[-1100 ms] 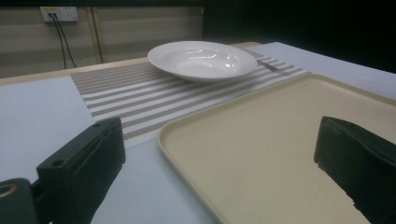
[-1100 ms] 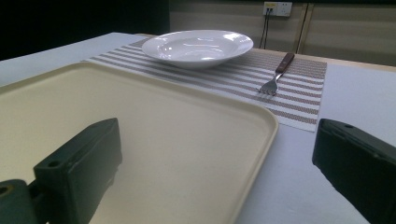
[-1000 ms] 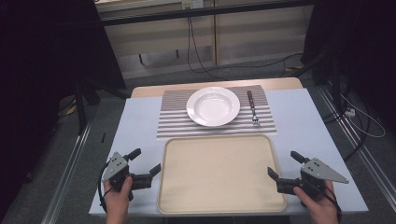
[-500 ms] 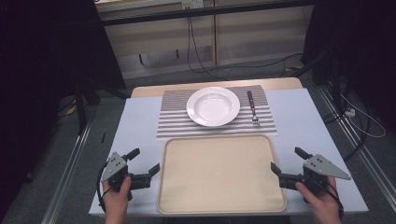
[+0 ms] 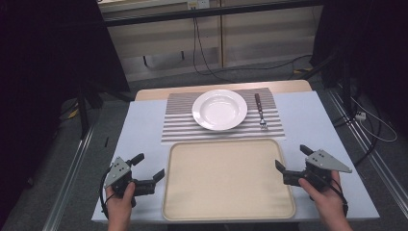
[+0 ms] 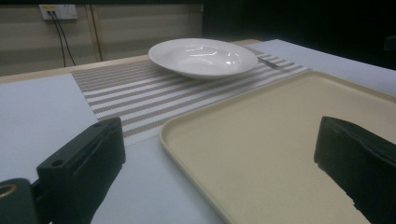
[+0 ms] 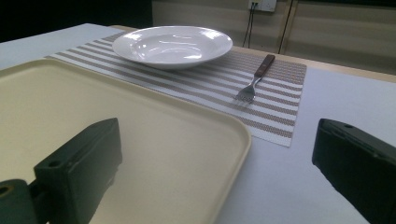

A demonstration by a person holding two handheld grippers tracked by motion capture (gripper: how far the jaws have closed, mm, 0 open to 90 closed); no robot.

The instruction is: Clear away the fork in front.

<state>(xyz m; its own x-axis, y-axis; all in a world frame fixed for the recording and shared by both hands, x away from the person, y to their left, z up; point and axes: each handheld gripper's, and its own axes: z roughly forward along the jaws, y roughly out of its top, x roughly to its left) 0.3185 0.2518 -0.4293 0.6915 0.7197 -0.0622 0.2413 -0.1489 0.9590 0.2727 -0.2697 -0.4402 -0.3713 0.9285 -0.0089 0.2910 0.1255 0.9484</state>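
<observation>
One plain beige tray (image 5: pixel 226 183) lies flat, bare, round-cornered.

room dim | beige panelled wall (image 5: pixel 250 33) | grey floor (image 5: pixel 57 159) | wall socket (image 6: pixel 58 11)

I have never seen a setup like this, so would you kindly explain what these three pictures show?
A person holds two hand-operated grippers at a table. The high view looks down from above: the left gripper and right gripper sit beside a beige tray, both open and holding nothing. The other two pictures come from cameras riding on each gripper, looking past its black jaws. Beyond the tray lies a striped placemat with a white plate and a fork on it.
</observation>
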